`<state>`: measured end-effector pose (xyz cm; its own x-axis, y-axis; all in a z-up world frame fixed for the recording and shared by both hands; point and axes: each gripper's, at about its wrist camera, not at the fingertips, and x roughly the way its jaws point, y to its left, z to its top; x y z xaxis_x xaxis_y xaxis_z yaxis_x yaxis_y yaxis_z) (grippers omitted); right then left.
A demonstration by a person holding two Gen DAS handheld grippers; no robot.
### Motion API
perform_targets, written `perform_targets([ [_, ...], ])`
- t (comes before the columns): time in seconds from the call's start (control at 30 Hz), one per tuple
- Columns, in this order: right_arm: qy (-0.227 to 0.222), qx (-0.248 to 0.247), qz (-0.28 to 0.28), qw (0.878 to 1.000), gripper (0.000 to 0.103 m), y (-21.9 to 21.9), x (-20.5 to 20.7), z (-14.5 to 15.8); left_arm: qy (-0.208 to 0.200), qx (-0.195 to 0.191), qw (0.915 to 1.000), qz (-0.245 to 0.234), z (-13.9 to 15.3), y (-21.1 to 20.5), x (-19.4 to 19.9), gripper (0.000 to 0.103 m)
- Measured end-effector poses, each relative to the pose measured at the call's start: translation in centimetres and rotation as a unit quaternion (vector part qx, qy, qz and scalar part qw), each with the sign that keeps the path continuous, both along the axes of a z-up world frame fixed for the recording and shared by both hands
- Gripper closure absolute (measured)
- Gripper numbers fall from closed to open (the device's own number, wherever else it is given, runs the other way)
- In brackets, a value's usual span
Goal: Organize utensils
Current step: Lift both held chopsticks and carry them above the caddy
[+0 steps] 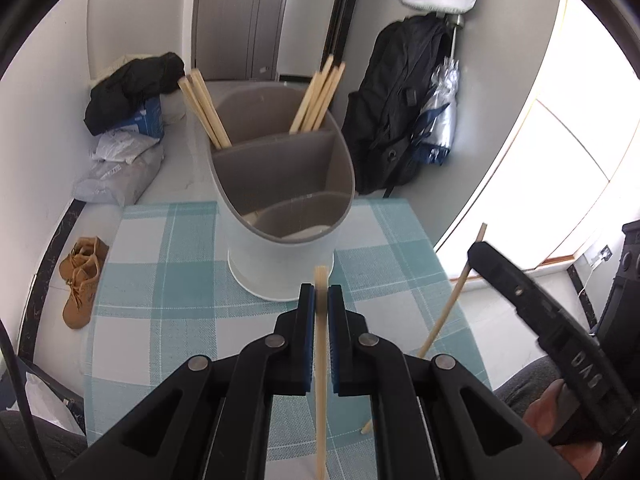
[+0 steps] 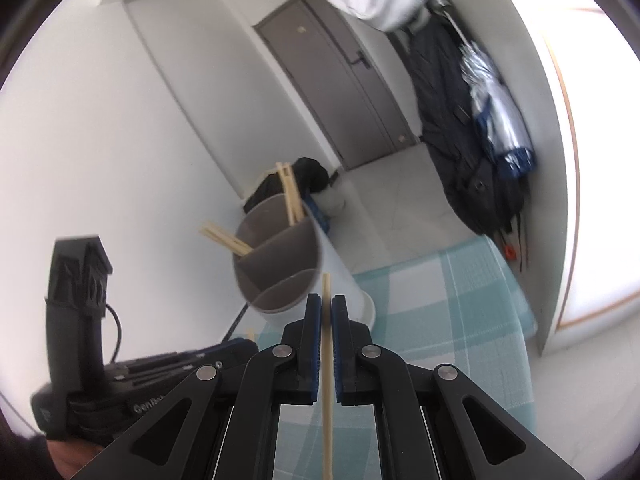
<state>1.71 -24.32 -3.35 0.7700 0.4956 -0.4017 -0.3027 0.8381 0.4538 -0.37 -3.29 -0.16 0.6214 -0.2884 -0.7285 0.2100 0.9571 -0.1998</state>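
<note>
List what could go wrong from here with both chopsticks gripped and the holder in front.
1. The left gripper pinches its chopstick lengthwise between narrow pads, so it may pivot or slip on the way to the holder.
2. The right gripper also carries a chopstick; the two grippers sit close together and could collide.
3. The holder is tall with leaning chopsticks; a knock might tip it.
</note>
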Motion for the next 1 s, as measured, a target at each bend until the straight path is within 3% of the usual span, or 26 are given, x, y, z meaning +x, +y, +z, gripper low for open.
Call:
perform_targets([
  [0.23, -0.021, -0.038, -0.008, 0.999, 0.099, 1.8, -1.6, 0.9, -0.026, -0.033, 0.9991, -0.004, 1.2, 0.0, 0.4, 0.101],
  [0.37, -0.021, -0.057, -0.02, 0.998, 0.099, 2.3, -2.1, 1.1, -0.012, -0.042, 0.999, 0.004, 0.9, 1.1, 0.7, 0.101],
  [0.53, -0.024, -0.069, -0.022, 0.997, 0.099, 3.0, -2.7, 1.6, -0.023, -0.049, 0.9985, 0.003, 1.6, 1.3, 0.3, 0.101],
  [1.0, -0.038, -0.085, 0.012, 0.996, 0.099, 5.7, -3.9, 2.6, -0.024, -0.021, 0.9995, -0.008, 2.7, 1.6, -0.6, 0.101],
])
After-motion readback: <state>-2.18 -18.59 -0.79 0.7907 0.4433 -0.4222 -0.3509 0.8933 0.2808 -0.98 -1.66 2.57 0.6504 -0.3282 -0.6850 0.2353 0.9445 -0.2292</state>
